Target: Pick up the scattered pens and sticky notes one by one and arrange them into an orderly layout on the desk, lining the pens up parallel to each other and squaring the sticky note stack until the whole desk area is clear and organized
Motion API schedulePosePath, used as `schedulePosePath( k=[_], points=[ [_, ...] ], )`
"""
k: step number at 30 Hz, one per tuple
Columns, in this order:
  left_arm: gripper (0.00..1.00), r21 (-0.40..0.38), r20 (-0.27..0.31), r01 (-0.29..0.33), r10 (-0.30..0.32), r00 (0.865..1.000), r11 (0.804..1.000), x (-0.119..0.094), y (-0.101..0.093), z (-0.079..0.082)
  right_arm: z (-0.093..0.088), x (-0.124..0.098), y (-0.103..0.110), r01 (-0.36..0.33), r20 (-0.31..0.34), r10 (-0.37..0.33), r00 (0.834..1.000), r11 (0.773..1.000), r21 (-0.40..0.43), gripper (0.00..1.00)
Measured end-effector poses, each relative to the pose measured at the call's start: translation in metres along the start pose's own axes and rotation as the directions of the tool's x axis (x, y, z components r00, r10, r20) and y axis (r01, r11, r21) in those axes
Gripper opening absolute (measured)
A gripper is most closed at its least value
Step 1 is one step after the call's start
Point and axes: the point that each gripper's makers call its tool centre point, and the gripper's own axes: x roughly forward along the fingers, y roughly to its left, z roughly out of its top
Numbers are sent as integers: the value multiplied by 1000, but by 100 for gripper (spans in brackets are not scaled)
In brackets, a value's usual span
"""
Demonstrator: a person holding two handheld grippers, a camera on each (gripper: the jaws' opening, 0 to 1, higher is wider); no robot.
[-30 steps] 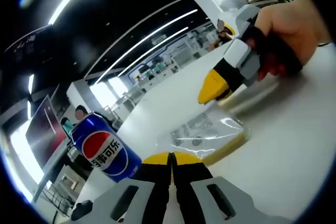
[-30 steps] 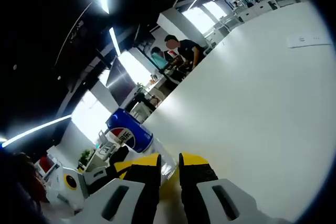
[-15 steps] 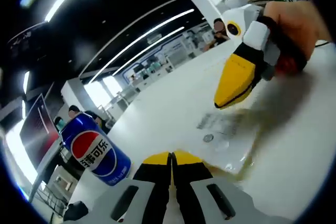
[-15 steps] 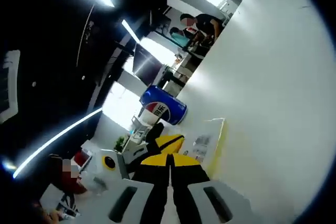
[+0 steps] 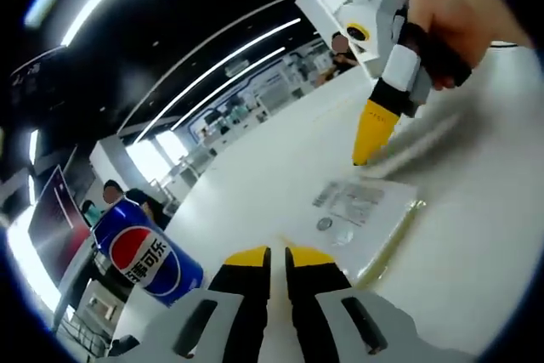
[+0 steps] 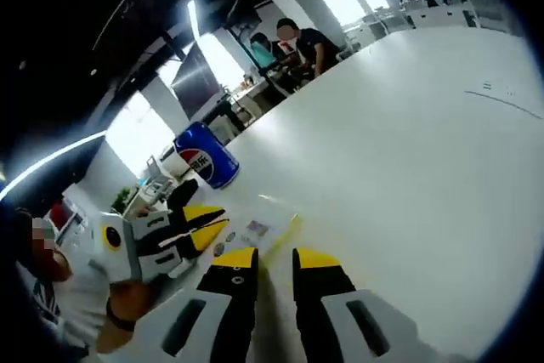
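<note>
A clear-wrapped pad of yellow sticky notes (image 5: 361, 214) lies flat on the white desk (image 5: 476, 269), just beyond my left gripper (image 5: 278, 259). The left gripper's yellow jaws stand a narrow gap apart with nothing between them. My right gripper (image 5: 372, 132), held by a hand, hovers over the pad's far edge, tip pointing down. In the right gripper view, the right gripper (image 6: 274, 261) is open, and the sticky note pad (image 6: 259, 231) lies just ahead of its tips. The left gripper (image 6: 204, 224) sits at the pad's left side.
A blue Pepsi can (image 5: 140, 254) stands upright on the desk left of the pad, also seen as the can (image 6: 202, 155) near the desk edge. People (image 6: 306, 40) sit beyond the far end. The wide white desk (image 6: 408, 142) stretches away to the right.
My left gripper's jaws have parted from shut to a narrow gap. The right gripper has gone from shut to open and swung round, now facing down onto the pad.
</note>
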Motion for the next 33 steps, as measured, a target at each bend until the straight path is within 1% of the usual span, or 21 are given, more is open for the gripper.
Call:
schedulePosePath(
  k=[1,2,3,4,5,6,8,9,12,15,16,20,21,23,25,27,29,30,31,32,33],
  points=[
    [3,-20,11,30,-30,999,999,2,-6,1,5,2,10,-75,37,73,997,996,58,17],
    [3,-17,21,29,-29,999,999,2,-8,3,4,5,14,-104,44,100,994,990,98,17],
    [3,-16,18,29,-28,999,999,3,-8,2,4,6,14,-99,46,94,994,989,106,18],
    [3,-1,7,10,-10,1000,1000,2,-6,1,6,8,12,-91,59,86,995,993,76,17],
    [3,-15,7,9,-9,1000,1000,3,-3,-1,7,9,11,-89,65,83,994,993,83,18],
    [3,-23,9,9,-8,1000,1000,3,-3,-2,9,9,12,-98,78,90,993,989,108,21],
    [2,-27,8,6,-6,1000,1000,3,-3,-2,17,8,27,-186,129,162,978,961,206,36],
    [2,-26,6,5,-5,1000,1000,5,-2,-4,16,7,26,-172,124,150,981,968,183,39],
    [2,-22,2,2,-2,1000,1000,4,0,-5,21,4,30,-176,156,152,976,972,154,35],
    [3,-24,-5,-2,2,1000,1000,5,2,-8,34,-3,38,-241,227,198,954,953,182,25],
    [3,-25,-5,-2,2,1000,1000,5,2,-9,35,-3,40,-243,227,201,953,955,173,23],
    [3,-24,-9,-3,3,1000,1000,6,3,-10,45,-1,48,-253,238,213,948,956,152,21],
    [3,-26,-10,-3,3,1000,1000,7,4,-11,45,0,48,-244,234,207,950,959,145,20],
    [3,-23,-11,-4,4,1000,1000,7,4,-11,34,-2,46,-182,202,157,967,977,111,20],
    [3,-21,-9,-6,6,1000,1000,8,4,-11,31,0,41,-129,171,113,979,988,89,25],
    [3,-18,-13,-8,8,1000,1000,9,5,-12,28,3,42,-135,171,117,978,986,99,33],
    [3,-18,-14,-12,11,1000,1000,9,6,-13,33,3,45,-191,217,154,964,968,161,37],
    [3,-18,-16,-13,13,1000,1000,9,6,-13,34,3,44,-198,225,158,961,966,166,34],
    [3,-23,-17,-14,14,1000,1000,9,7,-14,38,0,46,-236,262,186,947,957,170,30],
    [3,-26,-17,-15,14,1000,1000,9,7,-14,41,-1,47,-254,276,201,940,952,171,26],
    [3,-24,-17,-14,13,1000,1000,9,7,-14,44,-3,53,-296,297,234,926,938,183,24]
  ],
)
